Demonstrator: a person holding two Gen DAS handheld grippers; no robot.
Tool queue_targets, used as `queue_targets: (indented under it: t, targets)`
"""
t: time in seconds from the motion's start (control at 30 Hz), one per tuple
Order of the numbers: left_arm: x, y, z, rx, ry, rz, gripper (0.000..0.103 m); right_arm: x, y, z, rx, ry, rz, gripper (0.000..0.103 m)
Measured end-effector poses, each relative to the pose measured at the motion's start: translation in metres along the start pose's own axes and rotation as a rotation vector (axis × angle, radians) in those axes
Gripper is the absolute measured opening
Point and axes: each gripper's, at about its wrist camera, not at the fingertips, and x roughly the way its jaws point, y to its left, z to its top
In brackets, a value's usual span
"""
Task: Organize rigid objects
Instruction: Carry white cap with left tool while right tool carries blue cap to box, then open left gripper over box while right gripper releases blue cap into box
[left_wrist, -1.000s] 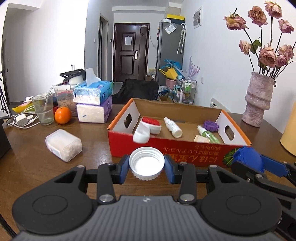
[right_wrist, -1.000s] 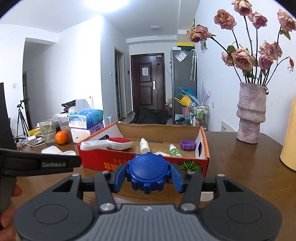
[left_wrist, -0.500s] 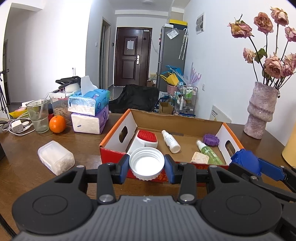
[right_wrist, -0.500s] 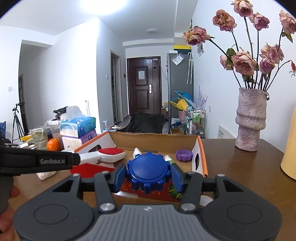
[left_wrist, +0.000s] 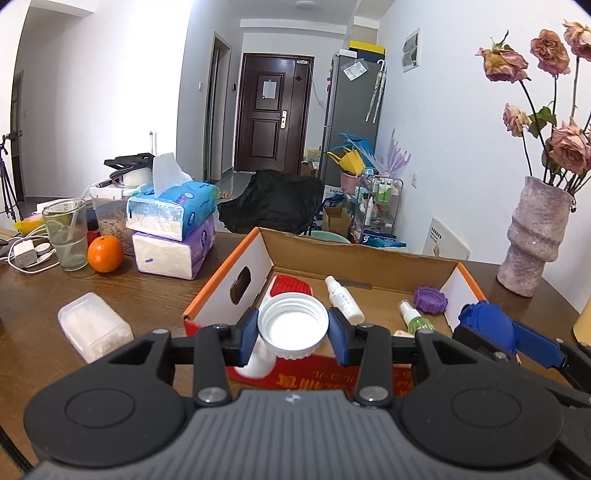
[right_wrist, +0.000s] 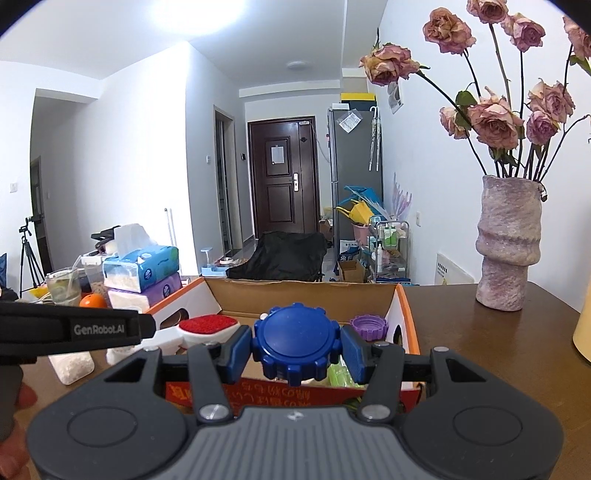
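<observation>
Both claws were clamped on lids: the left claw (left_wrist: 293, 329) on a white cap (left_wrist: 293, 328), the right claw (right_wrist: 296, 346) on a blue cap (right_wrist: 296, 341). Each was held centre-frame above the near wall of the cardboard box (left_wrist: 369, 263), seemingly for release beside the purple cap (left_wrist: 430, 299).

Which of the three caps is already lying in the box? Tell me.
The purple cap, resting on the cardboard box floor at its right end. The white cap and blue cap are each clamped between fingers.

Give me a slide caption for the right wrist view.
Right gripper holds blue lid over cardboard box.
</observation>
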Motion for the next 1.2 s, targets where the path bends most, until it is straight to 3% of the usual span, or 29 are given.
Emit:
queue_targets:
  t: [1.2]
  targets:
    - [0.105,-0.026,0.038,0.010,0.036,0.005,0.041,0.105,-0.031,0.021,0.002,0.048,-0.013,0.051]
